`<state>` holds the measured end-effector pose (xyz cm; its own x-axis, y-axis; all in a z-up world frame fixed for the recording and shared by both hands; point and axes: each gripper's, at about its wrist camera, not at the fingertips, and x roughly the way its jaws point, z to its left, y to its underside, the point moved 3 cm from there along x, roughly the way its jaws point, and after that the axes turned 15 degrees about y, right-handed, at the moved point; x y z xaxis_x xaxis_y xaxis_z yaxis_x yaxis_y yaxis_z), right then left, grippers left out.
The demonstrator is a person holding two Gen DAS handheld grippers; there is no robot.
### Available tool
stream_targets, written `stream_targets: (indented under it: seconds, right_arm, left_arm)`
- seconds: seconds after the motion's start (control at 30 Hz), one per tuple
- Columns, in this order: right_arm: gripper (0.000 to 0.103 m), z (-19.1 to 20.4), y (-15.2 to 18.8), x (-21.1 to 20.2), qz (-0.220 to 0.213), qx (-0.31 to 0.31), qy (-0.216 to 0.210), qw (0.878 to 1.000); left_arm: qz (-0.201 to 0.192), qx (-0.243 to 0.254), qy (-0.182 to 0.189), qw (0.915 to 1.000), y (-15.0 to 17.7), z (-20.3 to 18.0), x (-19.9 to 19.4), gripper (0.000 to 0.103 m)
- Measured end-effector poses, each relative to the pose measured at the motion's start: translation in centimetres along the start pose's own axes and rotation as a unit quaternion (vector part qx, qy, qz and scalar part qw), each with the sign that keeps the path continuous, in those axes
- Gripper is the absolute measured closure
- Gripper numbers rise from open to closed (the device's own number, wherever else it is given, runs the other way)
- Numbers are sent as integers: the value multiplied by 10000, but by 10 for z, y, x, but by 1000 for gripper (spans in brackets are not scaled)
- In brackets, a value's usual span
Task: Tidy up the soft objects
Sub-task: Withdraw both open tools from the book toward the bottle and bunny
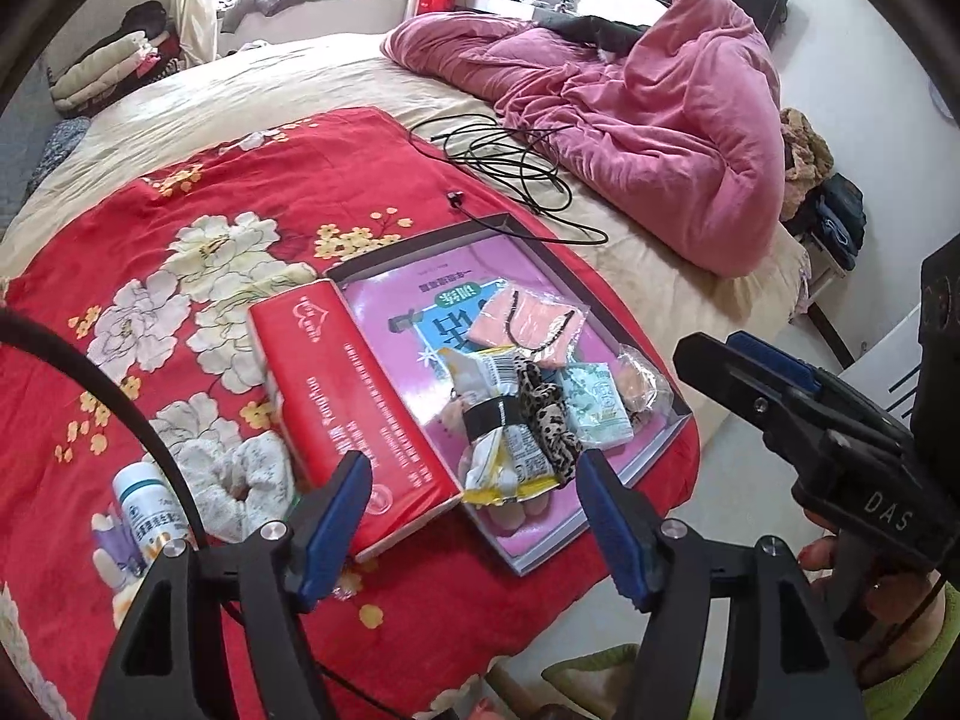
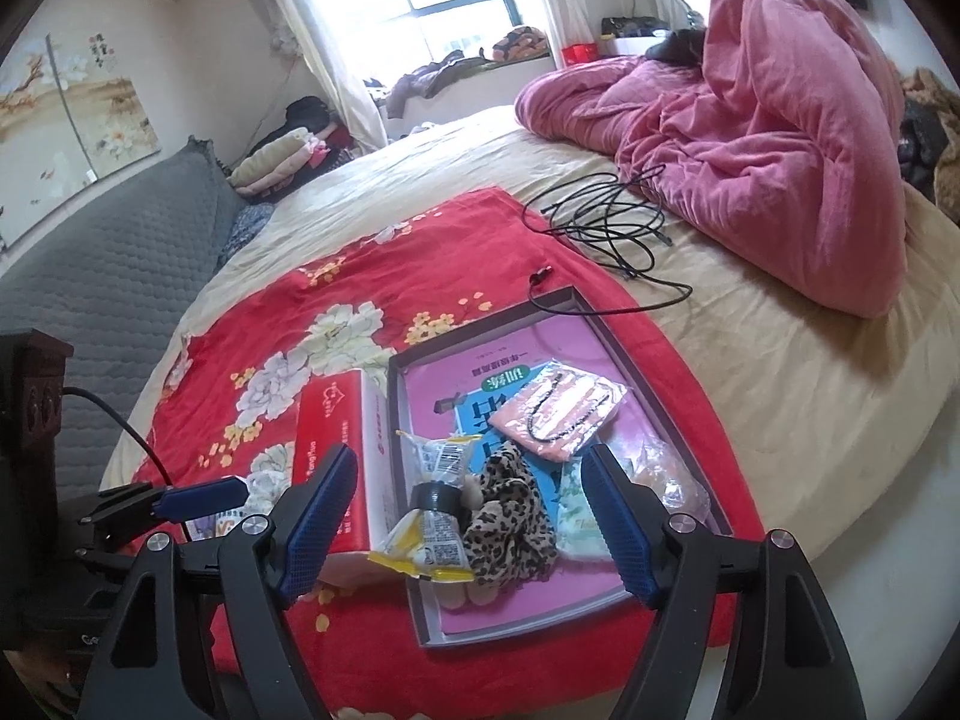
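- White pill bottle is seen at far left on the red floral blanket, label printed but too small to be read.
- White fluffy scrunchie is laid just beside the bottle, touching the red tissue pack.
- Tissue pack is set along the left wall of the shallow box tray; white heart logo and small print are seen, not legible.
- Left gripper is held spread wide, nothing between the blue pads, hovering over the tray's near edge.
- Inside the tray: yellow-white snack packet banded in black, leopard scrunchie touching it, pale green tissue packet, pink mask with black cord on top, clear bag at the right wall.
- Pink booklet lining the tray shows large Chinese characters, upside down.
- Right gripper is also spread, empty, above the snack packet and leopard scrunchie; "DAS" is read on its body in the left view.
- Tray's near corner is close to the blanket edge and bed edge; bare beige sheet is open to the right.
- Black cable is coiled beyond the tray, pink duvet heaped far right.
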<state>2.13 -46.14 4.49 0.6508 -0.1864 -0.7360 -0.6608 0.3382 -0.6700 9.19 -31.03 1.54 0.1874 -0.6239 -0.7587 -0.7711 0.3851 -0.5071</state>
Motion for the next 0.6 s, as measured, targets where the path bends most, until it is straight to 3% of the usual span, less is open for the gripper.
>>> stream_targets:
  seconds: [0.6]
  right_arm:
    - [25, 43, 7, -22, -149, -391, -44, 9991]
  left_arm:
    - [-238, -244, -233, 9991, 23, 25, -44, 32]
